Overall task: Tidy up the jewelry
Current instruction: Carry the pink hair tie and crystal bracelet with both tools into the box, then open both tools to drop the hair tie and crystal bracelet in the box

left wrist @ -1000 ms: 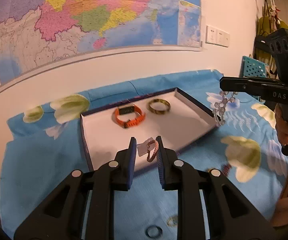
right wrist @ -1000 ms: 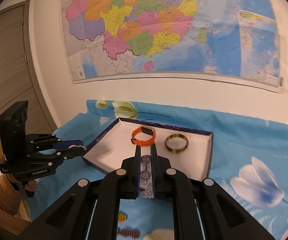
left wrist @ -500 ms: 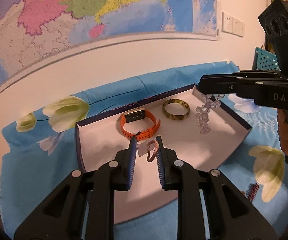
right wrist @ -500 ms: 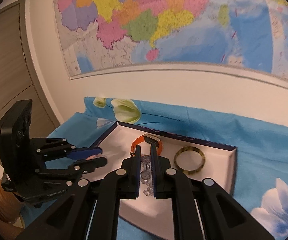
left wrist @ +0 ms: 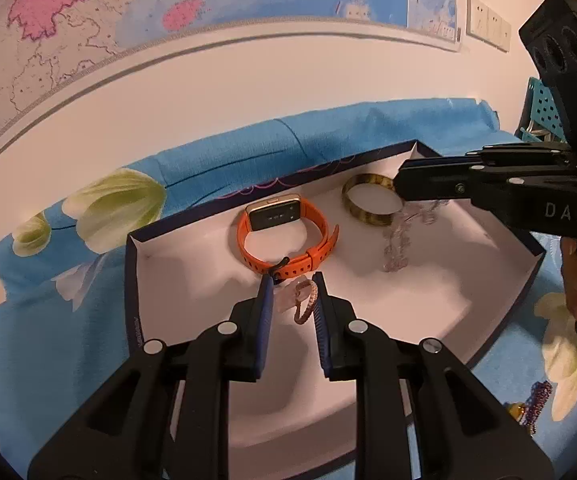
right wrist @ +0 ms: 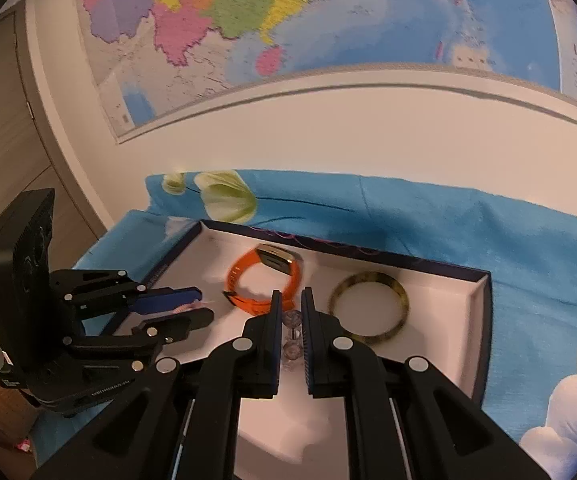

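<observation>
Now both grippers hang over the white tray (left wrist: 192, 320) on the blue flowered cloth (left wrist: 48, 340). At lower centre of the left wrist view, the left gripper (left wrist: 291, 300) has its jaws clamped on a small pink braided bracelet (left wrist: 306, 307). At lower centre of the right wrist view, the right gripper (right wrist: 289, 322) has its jaws pressed together on a clear bead bracelet (right wrist: 291, 334). Inside the tray lie an orange watch (left wrist: 284, 236) and, to its right, a gold bangle (left wrist: 370, 205).
</observation>
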`<state>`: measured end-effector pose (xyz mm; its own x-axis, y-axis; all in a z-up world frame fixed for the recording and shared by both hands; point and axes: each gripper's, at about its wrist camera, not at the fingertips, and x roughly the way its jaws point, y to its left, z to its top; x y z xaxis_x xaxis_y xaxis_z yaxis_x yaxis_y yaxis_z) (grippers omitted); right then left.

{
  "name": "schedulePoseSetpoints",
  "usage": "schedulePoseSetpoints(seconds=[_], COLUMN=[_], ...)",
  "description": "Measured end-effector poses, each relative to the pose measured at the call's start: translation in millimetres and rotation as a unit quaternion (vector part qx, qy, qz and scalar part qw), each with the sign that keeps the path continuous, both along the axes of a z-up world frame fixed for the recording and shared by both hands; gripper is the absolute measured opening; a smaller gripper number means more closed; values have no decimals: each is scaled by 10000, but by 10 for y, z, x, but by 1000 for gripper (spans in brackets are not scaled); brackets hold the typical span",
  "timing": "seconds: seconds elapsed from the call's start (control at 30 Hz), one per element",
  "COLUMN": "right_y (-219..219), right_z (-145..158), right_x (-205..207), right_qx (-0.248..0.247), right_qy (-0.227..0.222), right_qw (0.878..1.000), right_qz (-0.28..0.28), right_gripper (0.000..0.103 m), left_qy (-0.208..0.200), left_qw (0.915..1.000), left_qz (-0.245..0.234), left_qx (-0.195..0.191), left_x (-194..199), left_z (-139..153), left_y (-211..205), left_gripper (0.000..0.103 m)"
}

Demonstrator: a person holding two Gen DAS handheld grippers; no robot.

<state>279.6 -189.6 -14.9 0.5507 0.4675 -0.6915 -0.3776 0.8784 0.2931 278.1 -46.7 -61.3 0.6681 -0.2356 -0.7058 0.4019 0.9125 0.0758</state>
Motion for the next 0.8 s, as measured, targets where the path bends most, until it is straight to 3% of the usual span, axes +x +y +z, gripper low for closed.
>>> schedulePoseSetpoints(seconds=[0.57, 0.63, 0.67, 0.7, 0.8], right_y=[-146, -177, -203, -222, -271], right_z=[-245, -227, -213, -200, -129], right_x=[66, 55, 46, 33, -20], right_qx=[-270, -283, -283, -259, -251], right_qy=[338, 309, 288, 267, 182], right_qw=[9988, 9986, 9982, 9980, 9978], right_qz=[-247, -334, -440, -502, -583], right_gripper=[11, 22, 40, 48, 48], left_qy=[376, 446, 455, 441, 359], left_qw=[9991, 9988, 9987, 9988, 9993], left_qz=[-6, -14, -13, 3, 43], left_qx=[184, 215, 206, 189, 137], left_x=[215, 235, 235, 229, 201], left_z=[-161, -180, -181, -171, -128], left_y=[-143, -152, -150, -148, -127], left_gripper=[20, 20, 21, 23, 31])
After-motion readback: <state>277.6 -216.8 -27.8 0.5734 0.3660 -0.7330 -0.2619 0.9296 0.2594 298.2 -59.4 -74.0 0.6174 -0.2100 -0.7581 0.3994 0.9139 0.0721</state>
